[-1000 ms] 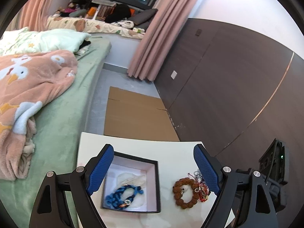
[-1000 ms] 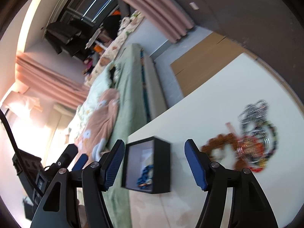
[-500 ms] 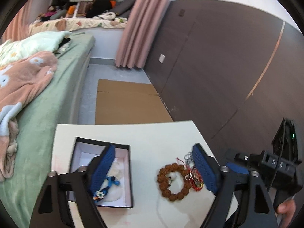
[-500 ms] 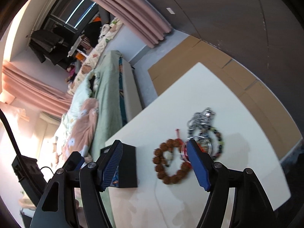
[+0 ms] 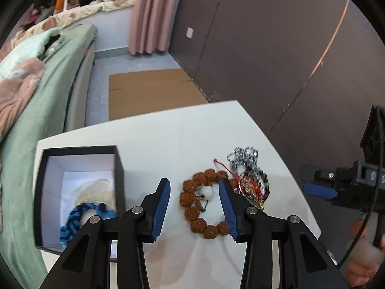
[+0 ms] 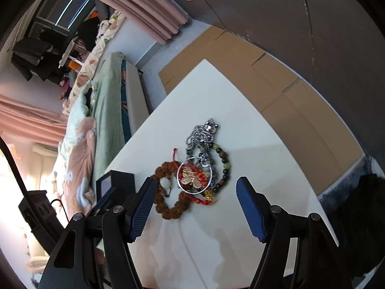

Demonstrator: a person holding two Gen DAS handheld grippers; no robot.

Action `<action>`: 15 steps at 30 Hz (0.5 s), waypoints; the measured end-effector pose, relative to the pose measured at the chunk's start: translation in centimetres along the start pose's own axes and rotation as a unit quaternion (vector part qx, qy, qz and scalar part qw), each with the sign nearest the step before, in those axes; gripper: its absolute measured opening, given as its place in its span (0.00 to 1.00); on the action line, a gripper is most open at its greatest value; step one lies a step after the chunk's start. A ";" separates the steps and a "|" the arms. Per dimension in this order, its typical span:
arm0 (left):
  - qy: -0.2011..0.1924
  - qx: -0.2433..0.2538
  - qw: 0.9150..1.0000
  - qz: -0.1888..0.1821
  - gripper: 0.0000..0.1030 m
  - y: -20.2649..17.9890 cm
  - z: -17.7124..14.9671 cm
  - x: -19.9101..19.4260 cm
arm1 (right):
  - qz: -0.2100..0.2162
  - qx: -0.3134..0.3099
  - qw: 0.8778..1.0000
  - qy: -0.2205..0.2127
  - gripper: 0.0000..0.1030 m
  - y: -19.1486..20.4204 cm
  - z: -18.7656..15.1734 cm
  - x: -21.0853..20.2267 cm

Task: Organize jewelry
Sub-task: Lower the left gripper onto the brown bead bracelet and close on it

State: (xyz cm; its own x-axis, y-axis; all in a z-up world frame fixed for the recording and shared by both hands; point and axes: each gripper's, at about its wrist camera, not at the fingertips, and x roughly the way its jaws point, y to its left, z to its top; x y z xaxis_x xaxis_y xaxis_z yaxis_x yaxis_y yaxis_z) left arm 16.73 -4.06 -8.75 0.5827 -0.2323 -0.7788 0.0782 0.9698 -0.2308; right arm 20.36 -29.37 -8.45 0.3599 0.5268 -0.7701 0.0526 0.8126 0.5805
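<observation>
A brown bead bracelet (image 5: 192,213) lies on the white table (image 5: 168,132), beside a tangled pile of jewelry (image 5: 250,180) with a silver chain, dark beads and red cord. My left gripper (image 5: 195,207) is open, its fingers either side of the brown bracelet, above it. A black box (image 5: 79,149) with a white lining holds a blue bracelet (image 5: 79,219). In the right wrist view my right gripper (image 6: 195,207) is open and empty, just short of the brown bracelet (image 6: 168,192) and the pile (image 6: 204,163). The black box (image 6: 118,183) is at its left.
A bed with a green cover (image 5: 48,77) and a pink blanket runs along the table's left side. Flat cardboard (image 5: 149,91) lies on the floor beyond the table. A dark panelled wall (image 5: 264,48) stands to the right. The right gripper's body (image 5: 336,183) shows at the table's right edge.
My left gripper has moved right from the box to over the brown bracelet and narrowed its opening. My right gripper has swung toward the jewelry pile and come closer.
</observation>
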 end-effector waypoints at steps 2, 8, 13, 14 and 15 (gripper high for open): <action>0.009 0.009 1.000 0.003 0.43 -0.4 -0.1 0.7 | 0.001 -0.003 1.000 0.003 0.68 -0.1 0.0 0.0; 0.044 0.025 0.999 0.020 0.43 -1.0 -0.2 3.8 | -0.001 -0.015 1.000 0.020 0.68 0.0 0.1 0.4; 0.061 0.028 0.997 0.026 0.43 -0.9 -0.3 5.8 | -0.008 -0.018 1.000 0.024 0.68 0.0 0.2 0.6; 0.064 0.023 0.997 0.017 0.43 -0.9 -0.2 6.0 | -0.009 -0.019 0.999 0.025 0.68 0.1 0.2 0.7; 0.067 0.022 0.997 0.015 0.43 -0.9 -0.2 6.1 | -0.010 -0.020 0.999 0.027 0.68 0.2 0.3 0.9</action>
State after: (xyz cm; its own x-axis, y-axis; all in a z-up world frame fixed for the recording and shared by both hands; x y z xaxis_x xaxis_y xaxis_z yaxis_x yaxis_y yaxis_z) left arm 20.07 -6.34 -13.38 0.4714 -0.2079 -0.8571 0.0995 0.9782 -0.1825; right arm 20.92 -28.84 -8.98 0.3080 0.5223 -0.7952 0.0207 0.8320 0.5544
